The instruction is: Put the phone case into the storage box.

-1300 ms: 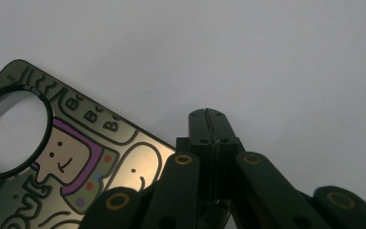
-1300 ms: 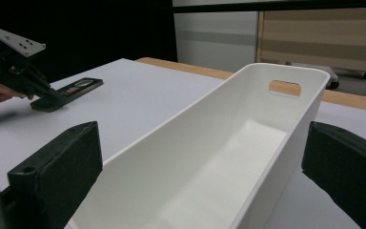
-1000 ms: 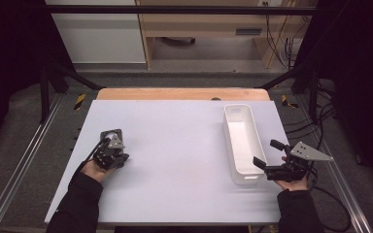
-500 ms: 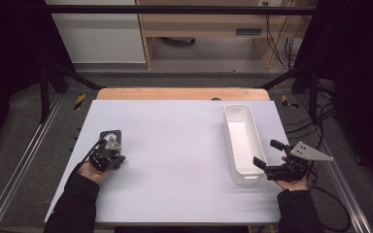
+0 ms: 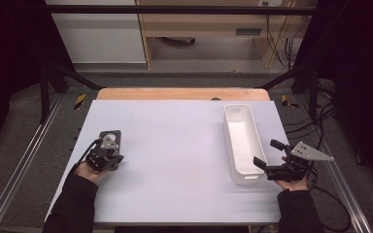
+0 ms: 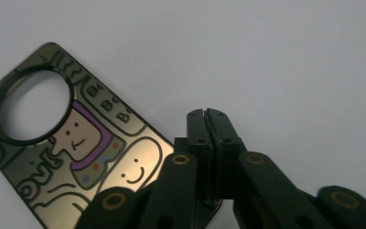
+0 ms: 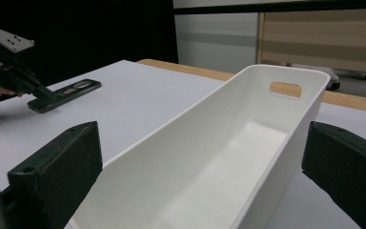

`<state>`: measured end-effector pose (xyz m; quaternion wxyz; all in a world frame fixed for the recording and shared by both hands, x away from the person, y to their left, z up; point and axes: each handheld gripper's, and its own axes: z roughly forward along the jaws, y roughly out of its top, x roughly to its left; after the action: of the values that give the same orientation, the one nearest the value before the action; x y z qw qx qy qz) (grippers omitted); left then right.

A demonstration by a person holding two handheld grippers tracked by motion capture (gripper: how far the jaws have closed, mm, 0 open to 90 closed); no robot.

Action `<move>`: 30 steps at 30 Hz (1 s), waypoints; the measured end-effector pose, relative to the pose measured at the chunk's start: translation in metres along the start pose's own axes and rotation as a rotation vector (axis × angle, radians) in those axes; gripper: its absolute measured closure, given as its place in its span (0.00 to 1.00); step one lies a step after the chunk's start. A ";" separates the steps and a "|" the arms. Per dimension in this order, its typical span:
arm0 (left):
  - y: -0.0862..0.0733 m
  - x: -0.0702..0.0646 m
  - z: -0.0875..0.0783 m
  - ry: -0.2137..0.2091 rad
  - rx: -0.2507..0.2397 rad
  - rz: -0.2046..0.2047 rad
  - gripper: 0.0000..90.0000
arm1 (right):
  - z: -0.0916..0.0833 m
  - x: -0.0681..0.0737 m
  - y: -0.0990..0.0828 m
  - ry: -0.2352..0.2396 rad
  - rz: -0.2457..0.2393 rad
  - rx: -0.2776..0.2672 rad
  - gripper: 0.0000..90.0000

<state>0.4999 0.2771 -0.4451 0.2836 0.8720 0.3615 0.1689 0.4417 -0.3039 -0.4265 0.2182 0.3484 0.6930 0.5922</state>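
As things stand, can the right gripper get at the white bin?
Probably yes: the right gripper sits just beside the white bin, jaws spread wide towards its near end, with nothing between them.

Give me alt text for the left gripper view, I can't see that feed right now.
The left tool, jaws shut, grips the near edge of a flat, shiny cartoon-printed card with a round hole near its far end. The card lies on the plain white table.
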 end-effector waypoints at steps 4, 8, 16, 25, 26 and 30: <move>0.003 0.004 -0.013 0.035 -0.058 -0.052 0.75 | 0.000 0.000 0.000 0.001 0.001 0.001 0.00; 0.002 0.010 -0.019 0.087 -0.097 -0.121 0.52 | 0.000 0.000 0.000 0.001 0.003 0.000 0.00; -0.006 0.025 -0.023 0.151 -0.139 -0.267 0.15 | 0.000 0.000 0.000 0.002 0.002 0.001 0.00; -0.010 0.035 -0.013 0.190 -0.124 -0.341 0.00 | 0.000 0.000 0.000 0.002 0.007 0.000 0.00; -0.010 0.035 -0.011 0.189 -0.123 -0.343 0.00 | 0.000 0.000 0.000 0.001 0.006 0.000 0.00; -0.011 0.037 -0.004 0.203 -0.116 -0.346 0.00 | 0.000 0.000 0.000 0.001 0.006 0.000 0.00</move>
<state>0.5172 0.3123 -0.4451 0.3202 0.7578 0.5221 0.2251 0.4418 -0.3037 -0.4264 0.2160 0.3502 0.6920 0.5932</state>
